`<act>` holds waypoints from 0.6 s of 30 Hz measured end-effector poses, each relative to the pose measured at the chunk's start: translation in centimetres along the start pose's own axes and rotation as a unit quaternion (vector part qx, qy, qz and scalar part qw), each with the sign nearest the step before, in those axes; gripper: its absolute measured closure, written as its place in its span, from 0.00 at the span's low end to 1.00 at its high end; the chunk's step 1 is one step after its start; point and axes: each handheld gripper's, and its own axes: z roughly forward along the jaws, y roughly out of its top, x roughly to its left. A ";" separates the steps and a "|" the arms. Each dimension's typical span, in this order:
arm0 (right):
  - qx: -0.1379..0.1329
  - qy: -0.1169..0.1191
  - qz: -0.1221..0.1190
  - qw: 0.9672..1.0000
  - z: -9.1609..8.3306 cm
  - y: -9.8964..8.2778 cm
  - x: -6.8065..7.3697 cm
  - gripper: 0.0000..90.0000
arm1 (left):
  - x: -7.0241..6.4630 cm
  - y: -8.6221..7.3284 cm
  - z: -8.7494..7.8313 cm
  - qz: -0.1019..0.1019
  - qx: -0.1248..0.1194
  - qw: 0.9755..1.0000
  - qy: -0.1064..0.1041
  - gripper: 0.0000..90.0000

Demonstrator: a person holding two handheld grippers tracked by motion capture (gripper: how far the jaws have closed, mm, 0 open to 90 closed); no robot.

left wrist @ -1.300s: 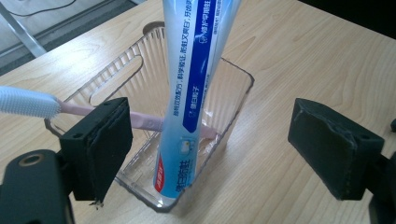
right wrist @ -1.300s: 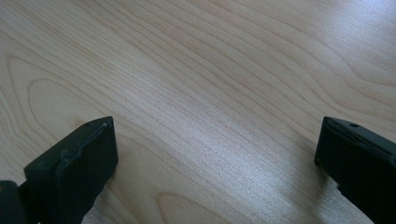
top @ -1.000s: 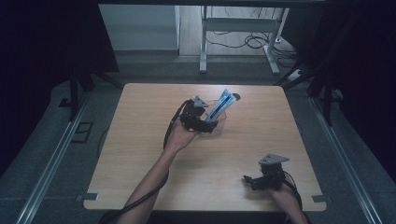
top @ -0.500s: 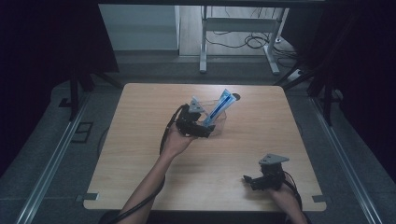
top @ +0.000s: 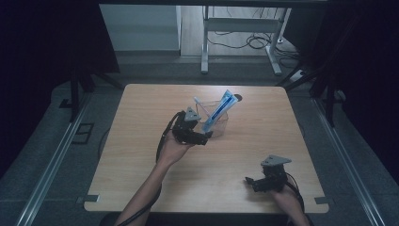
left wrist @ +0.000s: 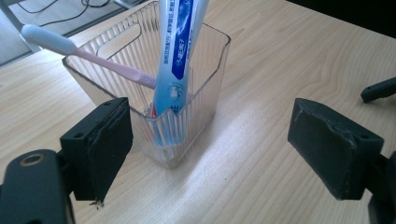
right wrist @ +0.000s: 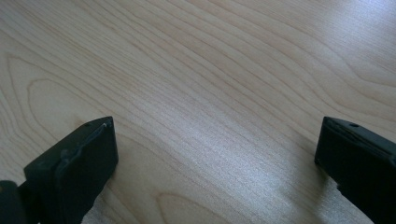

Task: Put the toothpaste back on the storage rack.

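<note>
We find the toothpaste tube (left wrist: pixel 176 56) and toothbrush (left wrist: pixel 81 53) already in the clear ribbed holder (left wrist: pixel 196 100), frame centre; left hand-held gripper (left wrist: pixel 210 140) open beside it, right hand-held gripper (right wrist: pixel 215 163) open over bare tabletop (right wrist: pixel 210 70). Little remains.

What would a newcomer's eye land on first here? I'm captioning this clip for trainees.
Probably the clear ribbed plastic cup at the table's far middle, holding a tall blue-and-white toothpaste tube and a leaning pink toothbrush. The left claw sits open right before it; the right claw rests open near the wooden table's front edge.
</note>
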 end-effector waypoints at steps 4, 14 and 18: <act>0.000 0.000 0.000 1.000 0.0 0.0 0.0 0.00 | -0.3 -0.7 -0.4 0.002 0.002 1.000 0.004 0.16; 0.000 0.000 -0.001 1.000 0.0 0.0 0.0 0.00 | -0.8 -2.3 -1.5 -0.003 -0.005 1.000 0.004 0.16; 0.000 0.000 0.000 1.000 0.0 0.0 0.0 0.00 | -1.0 -2.9 -2.0 0.002 -0.007 1.000 0.008 0.16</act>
